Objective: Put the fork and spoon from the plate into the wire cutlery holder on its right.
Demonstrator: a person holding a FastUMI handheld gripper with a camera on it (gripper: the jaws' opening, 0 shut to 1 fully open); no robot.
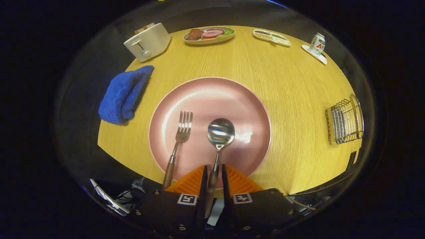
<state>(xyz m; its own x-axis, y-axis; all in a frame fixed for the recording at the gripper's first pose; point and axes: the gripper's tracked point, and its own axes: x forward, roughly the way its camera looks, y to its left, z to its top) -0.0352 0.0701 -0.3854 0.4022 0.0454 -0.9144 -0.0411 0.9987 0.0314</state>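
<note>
A pink plate (232, 96) lies on the wooden table just ahead of the fingers. On it rest a fork (180, 139) with a wooden handle, to the left, and a spoon (220, 132) with its bowl near the plate's middle. The spoon's wooden handle runs back between my fingers, and my gripper (214, 172) is shut on that handle at the plate's near rim. The fork's handle sticks out over the rim just left of the left finger. The wire cutlery holder (345, 122) stands far to the right of the plate, near the table's edge.
A blue cloth (124, 94) lies left of the plate. Beyond the plate stand a white toaster (147, 41), a dish of food (209, 35), a small divided tray (271, 36) and a can on a coaster (317, 44). Bare wood lies between plate and holder.
</note>
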